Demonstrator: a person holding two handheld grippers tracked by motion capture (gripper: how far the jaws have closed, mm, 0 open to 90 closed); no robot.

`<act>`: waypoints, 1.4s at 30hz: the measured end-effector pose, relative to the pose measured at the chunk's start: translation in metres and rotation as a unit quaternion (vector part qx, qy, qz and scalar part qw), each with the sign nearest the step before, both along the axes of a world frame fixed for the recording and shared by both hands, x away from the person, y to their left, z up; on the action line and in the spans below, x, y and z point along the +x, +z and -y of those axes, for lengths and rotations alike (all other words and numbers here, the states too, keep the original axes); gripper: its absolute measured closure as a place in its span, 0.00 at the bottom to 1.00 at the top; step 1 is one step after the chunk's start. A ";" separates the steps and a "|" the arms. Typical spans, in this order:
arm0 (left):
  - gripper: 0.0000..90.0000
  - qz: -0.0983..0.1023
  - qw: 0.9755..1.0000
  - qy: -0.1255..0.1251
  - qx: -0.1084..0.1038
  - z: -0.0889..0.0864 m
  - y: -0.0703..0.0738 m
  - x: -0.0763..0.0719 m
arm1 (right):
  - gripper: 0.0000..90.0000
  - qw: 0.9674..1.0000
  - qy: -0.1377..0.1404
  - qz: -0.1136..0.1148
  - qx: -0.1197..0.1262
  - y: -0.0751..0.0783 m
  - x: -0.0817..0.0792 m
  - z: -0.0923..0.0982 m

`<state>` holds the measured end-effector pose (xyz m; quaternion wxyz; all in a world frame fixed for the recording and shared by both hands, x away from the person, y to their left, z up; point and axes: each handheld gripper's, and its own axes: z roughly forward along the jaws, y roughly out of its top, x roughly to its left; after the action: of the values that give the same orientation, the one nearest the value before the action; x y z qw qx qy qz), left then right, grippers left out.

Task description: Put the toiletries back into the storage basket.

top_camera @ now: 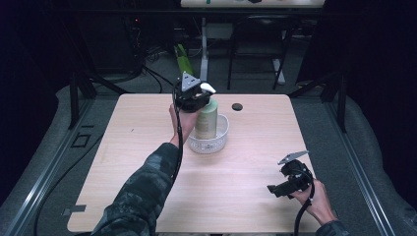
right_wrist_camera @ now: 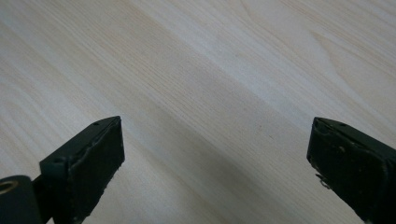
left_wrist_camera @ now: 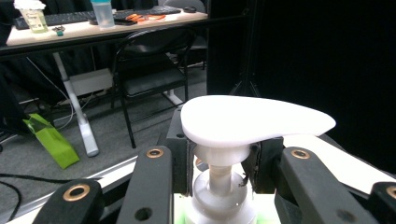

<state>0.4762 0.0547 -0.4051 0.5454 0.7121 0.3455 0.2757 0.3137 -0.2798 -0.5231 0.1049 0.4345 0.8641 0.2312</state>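
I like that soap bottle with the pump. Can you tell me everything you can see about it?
The pump bottle has a pale green body that looks like plastic, and a white pump head with a flat, rounded spout on a white collar. It stands upright inside a small white basket on the wooden table. The left gripper is shut on its neck, just under the pump head, with a black jaw on each side.

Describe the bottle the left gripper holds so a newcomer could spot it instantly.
On the light wooden table, find the white round basket near its middle. The pale green pump bottle stands upright in it, its neck clamped by the left gripper. Its white pump head sets it apart.
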 end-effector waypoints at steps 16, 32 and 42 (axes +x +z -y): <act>0.75 -0.007 1.000 0.001 0.001 -0.001 -0.009 0.000 | 0.04 1.000 -0.002 -0.001 0.002 0.000 0.000 0.000; 0.75 0.004 1.000 -0.003 -0.008 -0.006 -0.014 -0.011 | 0.04 1.000 -0.001 0.000 0.001 0.000 -0.001 -0.001; 0.74 -0.005 1.000 -0.009 -0.013 -0.008 -0.015 -0.018 | 0.04 1.000 0.001 -0.001 0.001 0.000 -0.001 -0.002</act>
<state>0.4581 0.0629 -0.4197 0.5550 0.7097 0.3454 0.2627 0.3125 -0.2779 -0.5227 0.1035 0.4343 0.8643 0.2315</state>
